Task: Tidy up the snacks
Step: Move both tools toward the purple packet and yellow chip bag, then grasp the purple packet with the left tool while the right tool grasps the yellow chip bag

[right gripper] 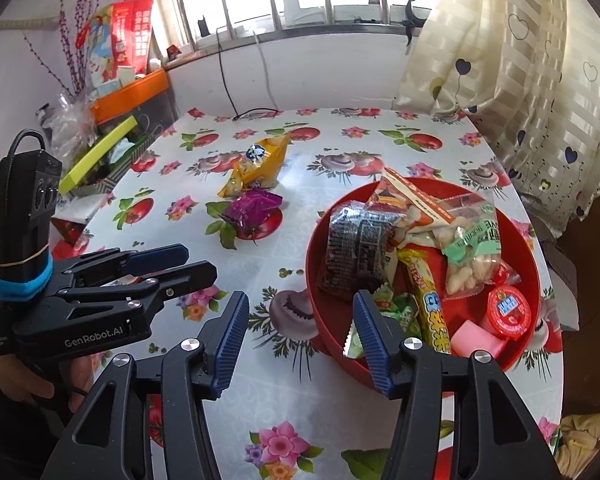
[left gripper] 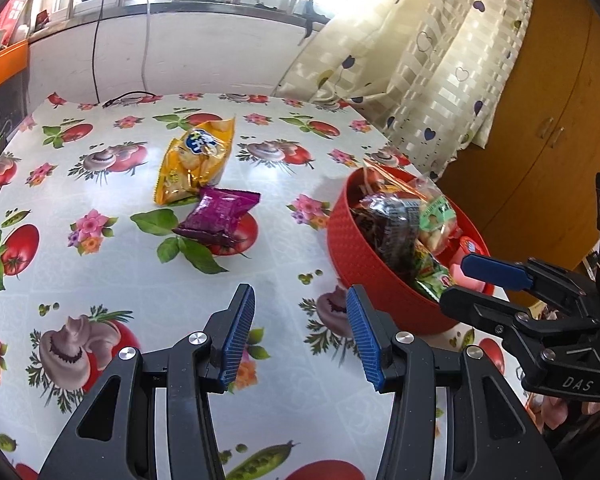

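Note:
A red bowl (right gripper: 336, 344) at the table's right holds several snacks: a dark packet (right gripper: 354, 252), a bag of peanuts (right gripper: 472, 252), a red jelly cup (right gripper: 508, 310) and a pink block (right gripper: 476, 340). My right gripper (right gripper: 300, 300) hovers open over the bowl's near left rim, nothing between its pads. On the cloth to the bowl's left lie a yellow chips bag (left gripper: 196, 160) and, against its near end, a purple packet (left gripper: 220, 216). My left gripper (left gripper: 300, 294) stands open and empty short of the purple packet. The bowl (left gripper: 364, 264) and right gripper (left gripper: 456, 280) show at its right.
The table wears a flowered plastic cloth (left gripper: 100, 280). An orange-topped crate (right gripper: 132, 96) with clutter and a yellow-green strip (right gripper: 96, 156) crowds the left edge. A cable (right gripper: 256, 112) lies at the back. A heart-patterned curtain (right gripper: 532, 80) and a wooden cabinet (left gripper: 540, 120) stand beyond the right edge.

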The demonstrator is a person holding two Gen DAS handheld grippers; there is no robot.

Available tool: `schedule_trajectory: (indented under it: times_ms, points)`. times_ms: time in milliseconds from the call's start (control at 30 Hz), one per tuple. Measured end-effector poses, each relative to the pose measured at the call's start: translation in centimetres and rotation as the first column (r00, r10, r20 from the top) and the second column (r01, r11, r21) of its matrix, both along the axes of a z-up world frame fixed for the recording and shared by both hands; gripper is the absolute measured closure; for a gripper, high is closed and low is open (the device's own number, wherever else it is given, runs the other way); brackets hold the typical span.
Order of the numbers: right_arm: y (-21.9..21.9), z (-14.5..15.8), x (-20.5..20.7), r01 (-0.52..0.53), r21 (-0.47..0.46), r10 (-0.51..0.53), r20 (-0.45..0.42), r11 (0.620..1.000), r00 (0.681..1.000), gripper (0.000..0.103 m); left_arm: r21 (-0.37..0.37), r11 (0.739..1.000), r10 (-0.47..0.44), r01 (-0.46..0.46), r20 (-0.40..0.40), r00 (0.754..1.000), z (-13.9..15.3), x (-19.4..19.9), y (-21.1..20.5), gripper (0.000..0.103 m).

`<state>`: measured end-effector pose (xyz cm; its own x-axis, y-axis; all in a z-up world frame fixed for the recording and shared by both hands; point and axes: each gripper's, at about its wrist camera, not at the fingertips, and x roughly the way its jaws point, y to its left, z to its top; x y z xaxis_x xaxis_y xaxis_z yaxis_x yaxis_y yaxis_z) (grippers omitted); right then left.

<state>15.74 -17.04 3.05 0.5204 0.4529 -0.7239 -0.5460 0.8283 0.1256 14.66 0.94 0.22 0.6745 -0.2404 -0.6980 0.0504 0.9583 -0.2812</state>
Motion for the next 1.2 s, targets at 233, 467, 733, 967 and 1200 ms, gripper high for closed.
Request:
schedule_trajectory:
  times_ms: [233,467,733,967,1200]
  points:
    - [0.7,0.0,0.7,-0.015,0.0,0.015,0.001,1.0,1.0,0.047,-0.004,1.0,0.029,-0.029,-0.003,1.0,-0.3,1.1,1.5,0.05]
    - [1.1,0.3,1.7,-0.017,-0.003,0.017,0.011,1.0,1.0,0.046,0.038,0.999,0.036,-0.036,0.001,0.999,-0.7,3.3,2.8,0.048]
    - [1.8,0.4,3.3,-0.01,-0.004,0.01,0.01,1.0,1.0,0.046,0.084,0.996,0.033,-0.031,-0.016,0.999,-2.0,6.6,4.0,0.048]
    - [2.4,0.1,4.3,-0.01,-0.015,0.011,0.003,1.0,1.0,0.046,0.129,0.992,0.0,0.005,-0.036,0.999,-3.6,9.5,4.2,0.048]
    - [2.6,-0.4,5.2,-0.002,-0.024,0.001,-0.007,1.0,1.0,0.046,0.163,0.986,-0.024,0.036,-0.074,0.997,-5.4,11.6,3.6,0.048]
